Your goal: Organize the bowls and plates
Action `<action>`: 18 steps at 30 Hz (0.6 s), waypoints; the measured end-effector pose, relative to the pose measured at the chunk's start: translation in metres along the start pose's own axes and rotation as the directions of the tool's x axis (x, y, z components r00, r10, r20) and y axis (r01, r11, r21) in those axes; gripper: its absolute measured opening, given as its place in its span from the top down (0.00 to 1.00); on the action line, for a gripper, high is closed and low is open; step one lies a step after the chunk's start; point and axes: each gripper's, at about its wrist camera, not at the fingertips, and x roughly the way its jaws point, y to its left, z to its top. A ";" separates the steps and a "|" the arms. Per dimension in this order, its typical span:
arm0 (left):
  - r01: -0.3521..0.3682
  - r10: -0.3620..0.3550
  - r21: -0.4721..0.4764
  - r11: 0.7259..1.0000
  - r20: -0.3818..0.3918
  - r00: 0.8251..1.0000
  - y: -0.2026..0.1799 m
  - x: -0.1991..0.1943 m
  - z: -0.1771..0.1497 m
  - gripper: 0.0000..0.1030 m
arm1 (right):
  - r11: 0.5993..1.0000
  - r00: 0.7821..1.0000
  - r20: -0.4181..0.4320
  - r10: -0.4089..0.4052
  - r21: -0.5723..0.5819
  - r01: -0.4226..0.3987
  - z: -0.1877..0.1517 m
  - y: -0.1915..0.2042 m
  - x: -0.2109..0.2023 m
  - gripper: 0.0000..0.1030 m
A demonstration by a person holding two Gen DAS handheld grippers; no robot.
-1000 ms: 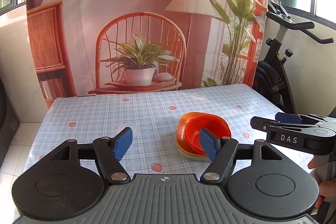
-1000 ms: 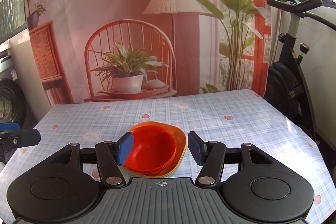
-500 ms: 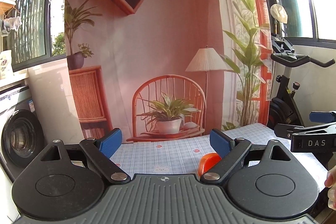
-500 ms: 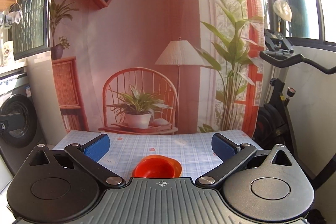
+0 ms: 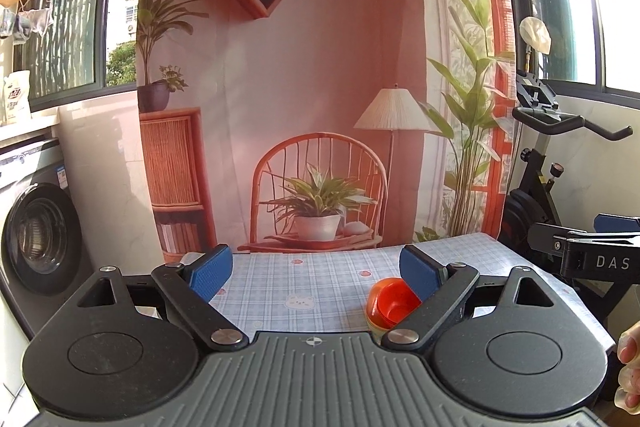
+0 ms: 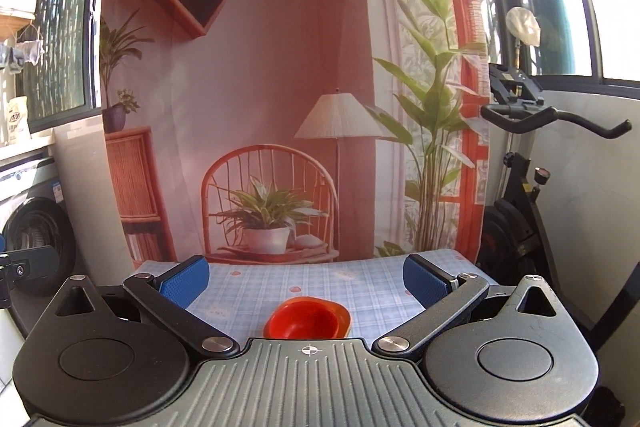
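A red bowl (image 5: 394, 303) sits nested in an orange plate on a yellowish dish, stacked on the blue checked table (image 5: 312, 283). In the right wrist view the same stack (image 6: 308, 319) lies low in the middle, just past the gripper body. My left gripper (image 5: 316, 271) is open and empty, held back from the table with the stack behind its right finger. My right gripper (image 6: 306, 279) is open and empty, above and behind the stack. The right gripper also shows at the right edge of the left wrist view (image 5: 588, 247).
A printed backdrop (image 5: 320, 67) with a chair, plant and lamp hangs behind the table. An exercise bike (image 6: 532, 187) stands to the right. A washing machine (image 5: 36, 227) stands to the left. A hand shows at the lower right (image 5: 628, 367).
Both grippers have pulled back and up from the stack and tilted upward, so the bowls look smaller and lower. Both jaws have opened wider.
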 end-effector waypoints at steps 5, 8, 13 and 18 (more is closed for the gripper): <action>-0.011 0.011 0.012 1.000 -0.003 1.000 0.000 0.000 -0.003 0.11 | 1.000 1.000 -0.009 0.005 0.015 -0.005 -0.004 -0.003 -0.002 0.00; -0.004 0.004 0.004 1.000 -0.008 1.000 0.000 0.002 -0.004 0.11 | 1.000 1.000 -0.020 0.010 0.022 -0.009 -0.008 -0.004 -0.001 0.00; 0.009 -0.009 0.013 1.000 -0.020 1.000 -0.001 0.006 -0.007 0.11 | 1.000 0.999 -0.033 0.007 0.029 -0.006 -0.014 -0.007 0.000 0.00; 0.009 -0.009 0.004 1.000 -0.030 1.000 -0.001 0.010 -0.010 0.11 | 0.999 0.999 -0.038 0.001 0.032 0.001 -0.017 -0.010 0.001 0.00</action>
